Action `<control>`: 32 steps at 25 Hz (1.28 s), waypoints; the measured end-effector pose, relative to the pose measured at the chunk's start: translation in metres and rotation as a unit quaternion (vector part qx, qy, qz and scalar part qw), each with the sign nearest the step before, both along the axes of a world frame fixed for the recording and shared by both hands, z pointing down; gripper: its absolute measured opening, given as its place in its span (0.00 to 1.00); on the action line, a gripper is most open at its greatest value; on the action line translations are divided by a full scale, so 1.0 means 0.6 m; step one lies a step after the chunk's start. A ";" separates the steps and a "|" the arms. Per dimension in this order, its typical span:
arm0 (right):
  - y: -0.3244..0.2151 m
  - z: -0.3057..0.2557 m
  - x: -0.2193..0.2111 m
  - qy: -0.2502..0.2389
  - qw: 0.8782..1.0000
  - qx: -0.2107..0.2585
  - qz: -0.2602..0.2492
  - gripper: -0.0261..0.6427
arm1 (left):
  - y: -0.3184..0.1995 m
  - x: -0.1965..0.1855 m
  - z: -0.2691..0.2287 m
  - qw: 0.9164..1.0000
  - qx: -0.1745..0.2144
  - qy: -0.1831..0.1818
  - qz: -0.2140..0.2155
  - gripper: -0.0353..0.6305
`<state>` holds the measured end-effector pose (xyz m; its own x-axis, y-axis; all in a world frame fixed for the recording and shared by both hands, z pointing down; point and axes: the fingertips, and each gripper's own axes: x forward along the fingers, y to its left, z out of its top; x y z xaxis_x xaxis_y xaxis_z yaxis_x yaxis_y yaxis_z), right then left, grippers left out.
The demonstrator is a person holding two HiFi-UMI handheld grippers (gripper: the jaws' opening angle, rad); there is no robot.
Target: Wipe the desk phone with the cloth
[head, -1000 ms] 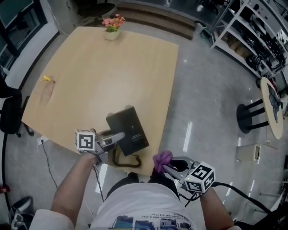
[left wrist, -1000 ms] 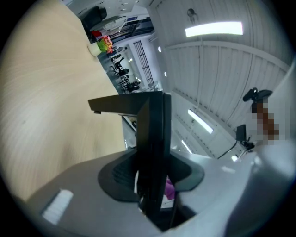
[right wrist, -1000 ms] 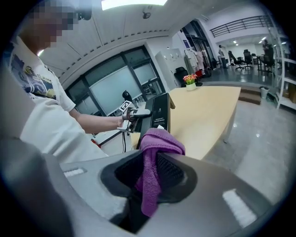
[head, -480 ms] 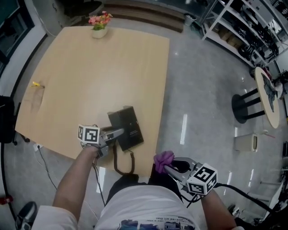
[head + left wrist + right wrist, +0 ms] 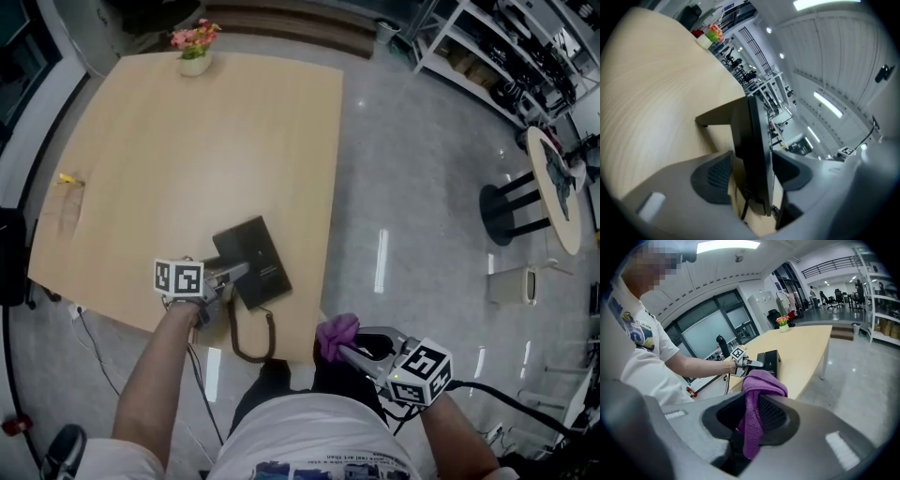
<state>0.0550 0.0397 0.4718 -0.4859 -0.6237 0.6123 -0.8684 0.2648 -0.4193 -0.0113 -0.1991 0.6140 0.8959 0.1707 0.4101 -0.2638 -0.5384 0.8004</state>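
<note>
A black desk phone (image 5: 251,261) lies near the front edge of the wooden table (image 5: 187,141), its coiled cord (image 5: 246,339) hanging over the edge. My left gripper (image 5: 234,274) straddles the phone's near-left edge. In the left gripper view the phone's edge (image 5: 750,131) stands between the pads; the jaws have just been opening and a thin gap shows at the left pad (image 5: 715,173). My right gripper (image 5: 342,352) hovers off the table, in front of the person, shut on a bunched purple cloth (image 5: 337,333). The cloth (image 5: 757,399) sticks up between the jaws.
A flower pot (image 5: 192,42) stands at the table's far edge and a small yellow item (image 5: 67,180) lies at its left. To the right on the grey floor are a black stool (image 5: 511,211), a round side table (image 5: 553,183) and metal shelves (image 5: 506,47).
The left gripper has sunk with the phone, which now lies flatter and turned slightly on the table. The right gripper has kept still with the cloth.
</note>
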 end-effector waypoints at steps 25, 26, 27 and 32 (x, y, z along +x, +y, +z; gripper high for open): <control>0.184 0.006 0.038 0.062 0.960 0.147 -0.232 0.17 | 0.549 -0.082 -0.174 0.949 0.228 -0.112 -0.185 0.06; 0.202 0.002 0.033 0.055 0.958 0.148 -0.238 0.17 | 0.578 -0.076 -0.180 0.951 0.227 -0.116 -0.178 0.06; 0.220 -0.002 0.028 0.049 0.957 0.149 -0.242 0.17 | 0.604 -0.072 -0.187 0.952 0.228 -0.119 -0.168 0.06; 0.282 -0.010 0.020 0.054 0.954 0.166 -0.243 0.17 | 0.673 -0.044 -0.209 0.957 0.237 -0.110 -0.129 0.06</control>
<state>0.0672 0.2092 0.4656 -0.7123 -0.5092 0.4831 -0.6429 0.7496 -0.1578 -0.0375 0.2044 0.4886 0.7661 -0.2966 0.5702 -0.5712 -0.7208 0.3926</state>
